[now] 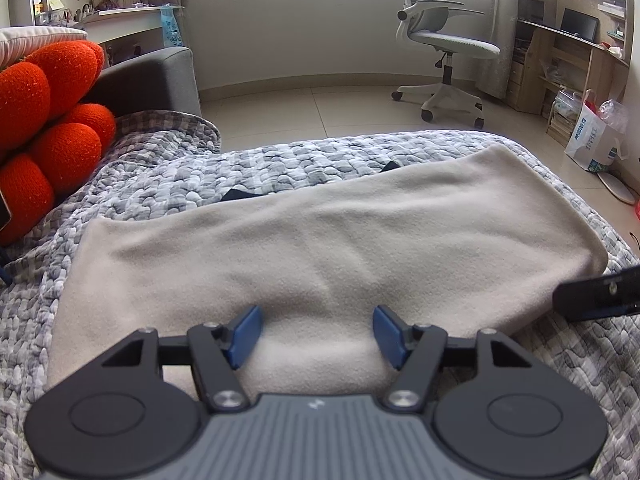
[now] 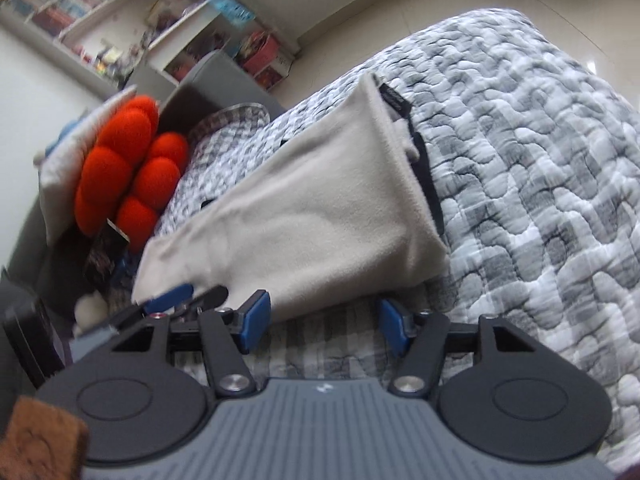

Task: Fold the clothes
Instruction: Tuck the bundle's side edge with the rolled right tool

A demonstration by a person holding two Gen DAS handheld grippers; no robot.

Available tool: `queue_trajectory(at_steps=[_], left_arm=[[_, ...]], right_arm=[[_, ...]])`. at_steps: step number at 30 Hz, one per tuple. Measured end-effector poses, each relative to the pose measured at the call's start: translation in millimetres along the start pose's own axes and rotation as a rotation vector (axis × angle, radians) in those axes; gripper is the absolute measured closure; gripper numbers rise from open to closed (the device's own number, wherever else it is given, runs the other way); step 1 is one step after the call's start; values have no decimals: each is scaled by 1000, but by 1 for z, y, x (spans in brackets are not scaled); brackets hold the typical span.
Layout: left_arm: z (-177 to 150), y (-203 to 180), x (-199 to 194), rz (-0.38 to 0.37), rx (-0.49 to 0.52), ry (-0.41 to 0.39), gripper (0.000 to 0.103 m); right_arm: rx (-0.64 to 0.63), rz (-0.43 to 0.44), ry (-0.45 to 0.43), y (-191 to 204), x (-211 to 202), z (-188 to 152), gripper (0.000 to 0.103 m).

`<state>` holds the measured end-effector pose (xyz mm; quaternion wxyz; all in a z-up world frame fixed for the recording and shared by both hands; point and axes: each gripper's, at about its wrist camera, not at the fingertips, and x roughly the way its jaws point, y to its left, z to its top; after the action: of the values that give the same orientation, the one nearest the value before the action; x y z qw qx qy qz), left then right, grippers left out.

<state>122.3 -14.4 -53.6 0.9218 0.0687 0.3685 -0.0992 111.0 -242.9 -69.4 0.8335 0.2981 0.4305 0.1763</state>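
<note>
Quilted bed [image 1: 304,160], beige garment [image 1: 320,248] centered

A home bedroom: quilted bed [image 1: 320,156], desk chair [image 1: 444,40], bookshelves [image 2: 80,4].

The left gripper [image 1: 316,336] tilts downward with its blue pads [image 1: 244,336] spread apart and nothing pressed between them. The right gripper [image 2: 324,326] also angles downward, jaws apart and empty, rolled to one side so its view is slanted.
</note>
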Motion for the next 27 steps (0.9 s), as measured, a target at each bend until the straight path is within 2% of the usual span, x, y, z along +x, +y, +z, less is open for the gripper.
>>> queue_trajectory(at_steps=[10,14,16,19,20,27], left_arm=[[0,0,0,-2,0,1,39],[0,1,1,-3,-2,2,39],[0,1,1,-4,-1,2,39],[0,1,0,-5,0,3,38],[0,1,0,-5,-1,3,38],[0,1,1,-3,1,3,38]], right_arm=[[59,-2,-103,0,-4,4,40],[-73,2,-166,25,-12,1,40],[-86,-48,-146,26,-7,1,40],[-8,-81,-110,9,5,1,42],[0,-82,-115,6,5,2,45],[0,-99,-169,3,6,3,42]])
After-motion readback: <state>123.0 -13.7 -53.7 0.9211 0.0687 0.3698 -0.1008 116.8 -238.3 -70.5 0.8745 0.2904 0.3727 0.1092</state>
